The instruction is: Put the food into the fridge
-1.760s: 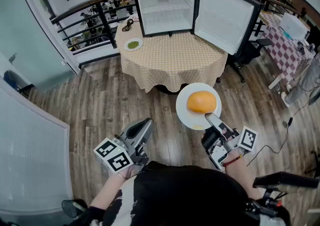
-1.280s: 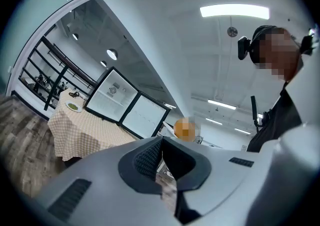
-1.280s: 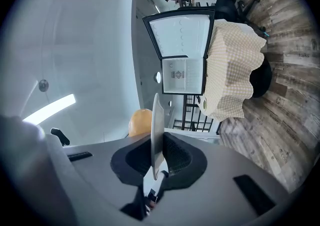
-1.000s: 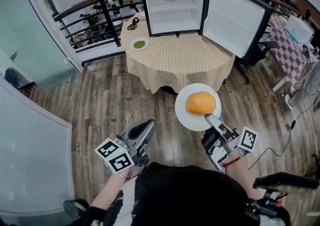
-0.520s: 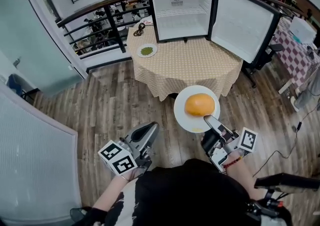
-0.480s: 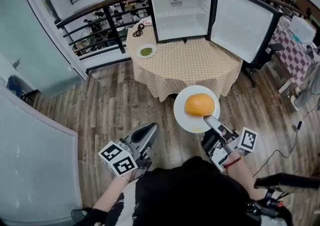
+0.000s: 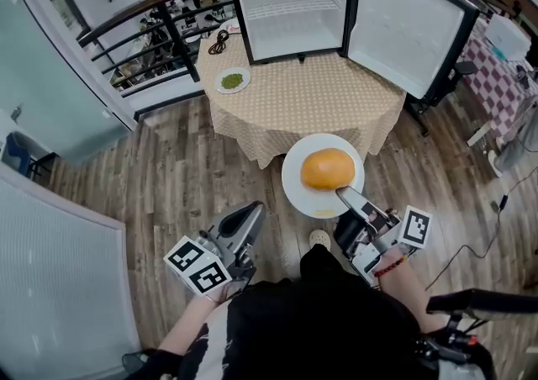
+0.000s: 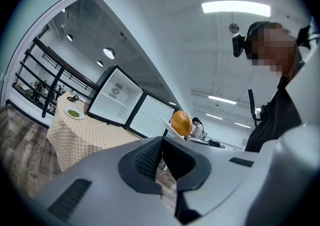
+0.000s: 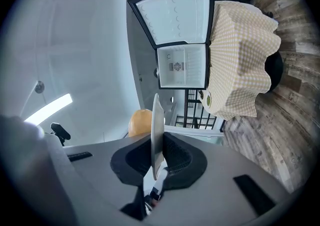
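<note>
Food [image 7: 327,169]: smooth, round orange lump on flat white round plate [image 7: 296,189], well short of fridge [image 7: 290,0], above wood-plank floor [image 7: 185,176]. Right tool [image 7: 343,195] pinching plate's near rim. Left tool [image 7: 250,212] pressed together, empty. Boxy black fridge, white inside, door open, on round beige-check-draped table [image 7: 303,101]. Small dish [image 7: 231,80] of greens beside fridge.
</note>
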`<state>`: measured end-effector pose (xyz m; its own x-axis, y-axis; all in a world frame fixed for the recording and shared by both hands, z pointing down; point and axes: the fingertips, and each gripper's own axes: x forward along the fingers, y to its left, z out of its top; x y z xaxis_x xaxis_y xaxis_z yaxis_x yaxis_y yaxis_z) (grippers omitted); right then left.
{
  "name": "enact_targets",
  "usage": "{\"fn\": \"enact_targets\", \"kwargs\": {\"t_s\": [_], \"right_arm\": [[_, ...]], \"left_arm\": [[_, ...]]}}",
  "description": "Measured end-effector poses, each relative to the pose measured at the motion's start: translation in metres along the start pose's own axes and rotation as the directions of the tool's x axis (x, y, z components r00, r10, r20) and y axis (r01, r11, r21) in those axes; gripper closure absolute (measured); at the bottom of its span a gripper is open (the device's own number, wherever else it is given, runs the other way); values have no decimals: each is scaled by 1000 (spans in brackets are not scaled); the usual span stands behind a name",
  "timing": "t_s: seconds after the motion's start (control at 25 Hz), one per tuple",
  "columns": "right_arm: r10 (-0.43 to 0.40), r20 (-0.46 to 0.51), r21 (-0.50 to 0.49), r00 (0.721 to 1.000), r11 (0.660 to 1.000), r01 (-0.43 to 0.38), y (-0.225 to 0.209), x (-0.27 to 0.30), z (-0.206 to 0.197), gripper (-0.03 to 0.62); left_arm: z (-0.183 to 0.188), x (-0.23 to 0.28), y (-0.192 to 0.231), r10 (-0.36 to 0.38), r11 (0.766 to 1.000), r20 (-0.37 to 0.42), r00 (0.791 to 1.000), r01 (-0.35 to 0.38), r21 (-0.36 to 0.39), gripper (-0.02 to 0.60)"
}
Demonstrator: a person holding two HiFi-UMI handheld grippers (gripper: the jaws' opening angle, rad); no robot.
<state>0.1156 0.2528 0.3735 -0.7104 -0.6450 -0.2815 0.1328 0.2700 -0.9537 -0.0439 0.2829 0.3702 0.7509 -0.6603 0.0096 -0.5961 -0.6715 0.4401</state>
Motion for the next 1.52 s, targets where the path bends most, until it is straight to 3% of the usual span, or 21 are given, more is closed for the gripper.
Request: {"fn": "enact_targets", "kwargs": {"t_s": [0.28,0.44,0.88,1.52], "right_arm": [[-34,-10,44,999,998,35,-35,22,51,559],[-47,-32,54,998,997,48,-49,50,97,559],[-18,-109,89,994,996,28,-69,117,173,559],[-16,-137,76,990,997,27,-83,161,247,559]], "left_arm": [[2,48,33,25,999,-9,1000,-26,-21,569],[20,84,57,54,998,7,999,-54,-24,569],[50,141,105,153,988,33,988,-151,-39,569],[80,212,142,155,988,65,986,-154,-17,569]]}}
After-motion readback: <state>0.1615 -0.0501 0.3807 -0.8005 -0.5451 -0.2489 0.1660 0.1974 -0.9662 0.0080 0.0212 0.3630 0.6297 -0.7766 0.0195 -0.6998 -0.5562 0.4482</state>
